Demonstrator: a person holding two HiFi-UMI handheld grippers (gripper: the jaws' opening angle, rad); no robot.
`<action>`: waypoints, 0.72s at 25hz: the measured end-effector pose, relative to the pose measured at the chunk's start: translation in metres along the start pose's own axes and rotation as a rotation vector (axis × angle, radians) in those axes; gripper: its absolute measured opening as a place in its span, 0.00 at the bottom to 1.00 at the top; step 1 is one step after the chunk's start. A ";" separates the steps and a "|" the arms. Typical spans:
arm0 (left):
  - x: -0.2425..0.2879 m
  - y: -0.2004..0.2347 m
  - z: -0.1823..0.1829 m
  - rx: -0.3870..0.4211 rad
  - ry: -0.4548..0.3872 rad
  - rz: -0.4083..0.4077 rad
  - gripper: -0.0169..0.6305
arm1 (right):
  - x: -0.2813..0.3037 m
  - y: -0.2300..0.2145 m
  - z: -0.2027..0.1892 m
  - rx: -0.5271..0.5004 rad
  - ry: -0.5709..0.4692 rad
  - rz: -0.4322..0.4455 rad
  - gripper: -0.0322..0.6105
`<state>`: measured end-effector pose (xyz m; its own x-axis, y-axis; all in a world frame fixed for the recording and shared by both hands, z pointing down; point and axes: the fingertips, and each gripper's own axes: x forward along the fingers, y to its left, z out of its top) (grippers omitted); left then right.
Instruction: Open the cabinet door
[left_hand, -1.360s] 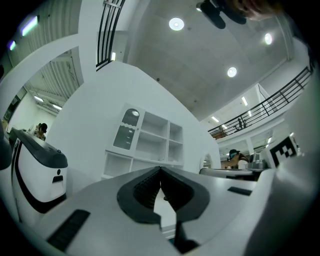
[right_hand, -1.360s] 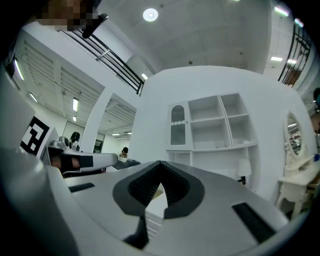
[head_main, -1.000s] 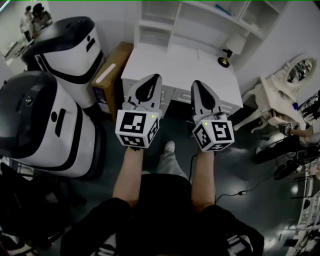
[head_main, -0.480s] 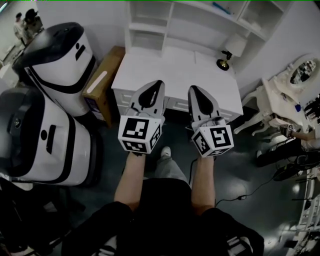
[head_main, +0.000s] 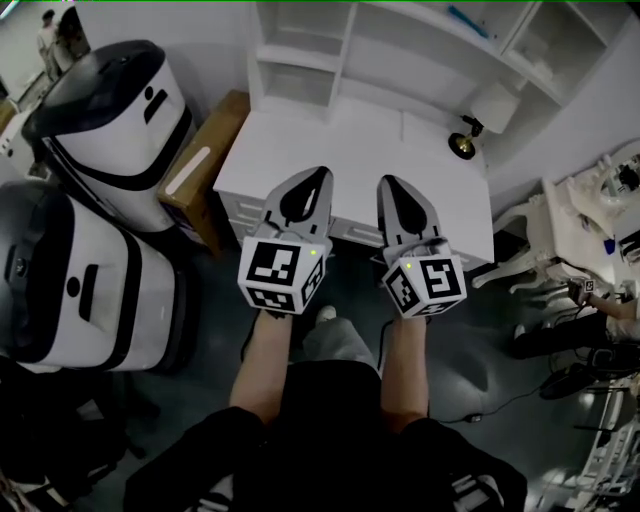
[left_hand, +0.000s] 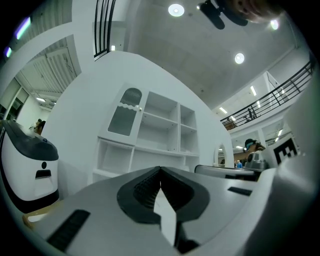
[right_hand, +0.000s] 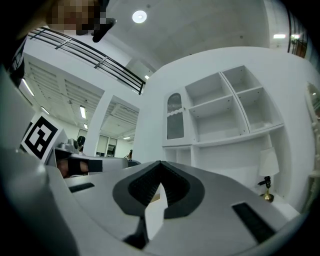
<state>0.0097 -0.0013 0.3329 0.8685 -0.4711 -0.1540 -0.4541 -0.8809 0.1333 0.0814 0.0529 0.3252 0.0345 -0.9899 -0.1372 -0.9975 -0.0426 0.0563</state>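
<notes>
1. Your left gripper (head_main: 322, 172) has its fingers (left_hand: 100, 200) clenched tip to tip, grasping nothing.
2. Your right gripper (head_main: 385, 180) is clenched and empty too. Both point side by side at the white worktop (head_main: 340, 135).
3. The white arch-topped cabinet door with a grey pane (left_hand: 124, 114) sits in the upper left of the white open-shelved hutch (left_hand: 165, 132) as you face it, well apart from both grippers.
4. Its long axis stands upright, and its face points towards you, flat with the hutch front.

Two grippers out front: left gripper (head_main: 318, 176), right gripper (head_main: 386, 183). Two white-and-black machines at the left, far machine (head_main: 112, 108) and near machine (head_main: 72, 282). One desk (head_main: 352, 142), one shelf unit (head_main: 405, 52), one lamp (head_main: 486, 112), one box (head_main: 200, 162), one arched door (left_hand: 125, 113).
</notes>
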 end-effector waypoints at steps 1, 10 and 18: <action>0.011 0.001 -0.001 0.002 0.003 0.007 0.05 | 0.008 -0.009 0.000 0.006 -0.001 0.007 0.08; 0.100 0.008 -0.012 0.013 0.049 0.068 0.05 | 0.063 -0.090 -0.012 0.061 0.035 0.023 0.08; 0.166 0.008 -0.014 0.019 0.071 0.093 0.05 | 0.094 -0.150 -0.021 0.098 0.067 0.004 0.08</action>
<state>0.1530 -0.0857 0.3216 0.8342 -0.5467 -0.0719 -0.5362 -0.8347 0.1254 0.2359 -0.0363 0.3243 0.0309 -0.9970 -0.0703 -0.9988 -0.0281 -0.0405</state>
